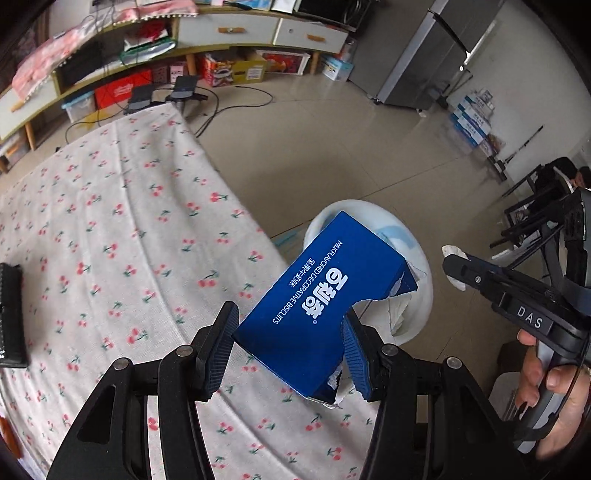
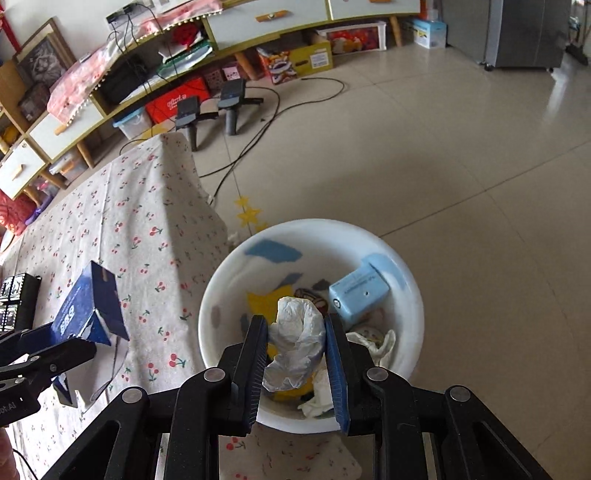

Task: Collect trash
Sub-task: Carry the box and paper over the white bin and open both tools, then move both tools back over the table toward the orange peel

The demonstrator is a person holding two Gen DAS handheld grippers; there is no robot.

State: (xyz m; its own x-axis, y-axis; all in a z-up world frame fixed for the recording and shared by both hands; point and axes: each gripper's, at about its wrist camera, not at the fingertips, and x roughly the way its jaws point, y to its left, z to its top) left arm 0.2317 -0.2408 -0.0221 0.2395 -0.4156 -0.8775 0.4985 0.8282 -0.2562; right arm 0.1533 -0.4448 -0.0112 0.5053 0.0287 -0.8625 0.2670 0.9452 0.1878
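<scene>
My left gripper point(image 1: 288, 343) is shut on a torn blue biscuit box point(image 1: 321, 299) and holds it above the table's right edge, short of the white bin point(image 1: 421, 295). The box also shows in the right wrist view point(image 2: 88, 310). My right gripper point(image 2: 295, 354) is shut on a crumpled white tissue point(image 2: 295, 343) and holds it over the white bin point(image 2: 221, 288) on the floor. In the bin lie a light blue carton point(image 2: 358, 295) and more crumpled tissue point(image 2: 373, 343). The right gripper shows in the left wrist view point(image 1: 458, 269) beside the bin.
The table carries a cherry-print cloth point(image 1: 122, 229). A black box point(image 1: 11, 314) lies at its left edge. Two spare grippers point(image 2: 210, 107) and cables lie on the tiled floor beyond. A low cabinet point(image 2: 258, 22) lines the far wall and a grey fridge point(image 1: 424, 55) stands right.
</scene>
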